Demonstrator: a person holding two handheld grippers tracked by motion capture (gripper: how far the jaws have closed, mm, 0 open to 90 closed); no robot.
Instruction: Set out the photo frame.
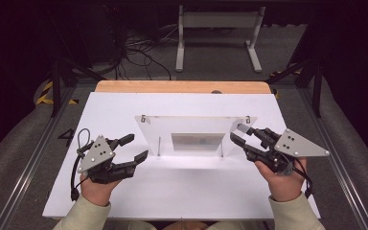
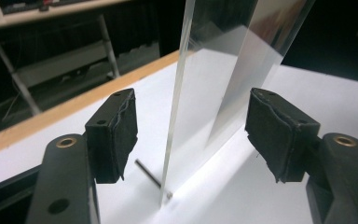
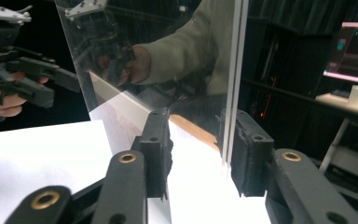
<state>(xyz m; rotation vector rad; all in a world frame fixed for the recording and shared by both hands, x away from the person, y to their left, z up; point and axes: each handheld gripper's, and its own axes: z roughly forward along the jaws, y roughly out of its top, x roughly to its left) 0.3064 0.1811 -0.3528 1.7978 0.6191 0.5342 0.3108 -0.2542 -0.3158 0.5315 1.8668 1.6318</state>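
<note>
Standing upright near the middle of the white table top [image 1: 124, 201] is a clear acrylic panel [image 1: 191, 127], a wide see-through sheet with small metal fittings at its top corners and thin metal pins at its foot; its long axis is running across the table from left to right, so each short edge is facing one hand.

In the high view the left gripper [image 1: 136, 147] is hovering just beside the panel's left edge, and the right gripper [image 1: 238, 133] is sitting at the right edge. In the left gripper view the sheet's thin edge [image 2: 175, 116] is running upright between the two black foam pads [image 2: 121, 130], clear of both: those jaws are standing wide and gripping nothing. In the right gripper view the panel's edge [image 3: 235, 84] is lying against the right-hand pad [image 3: 244, 154], while the other pad is standing off with a gap, so that gripper is standing partly open around the sheet rather than clamping it.

Both hands are about equally near; the right seems a touch more engaged. Closing on the panel will likely depend on each pair of jaws straddling its edge squarely.

A pale rectangular label [image 1: 197, 142] is showing low on the panel, with a dark code-like patch; its printing is too small to read. No brand is legible anywhere.
</note>
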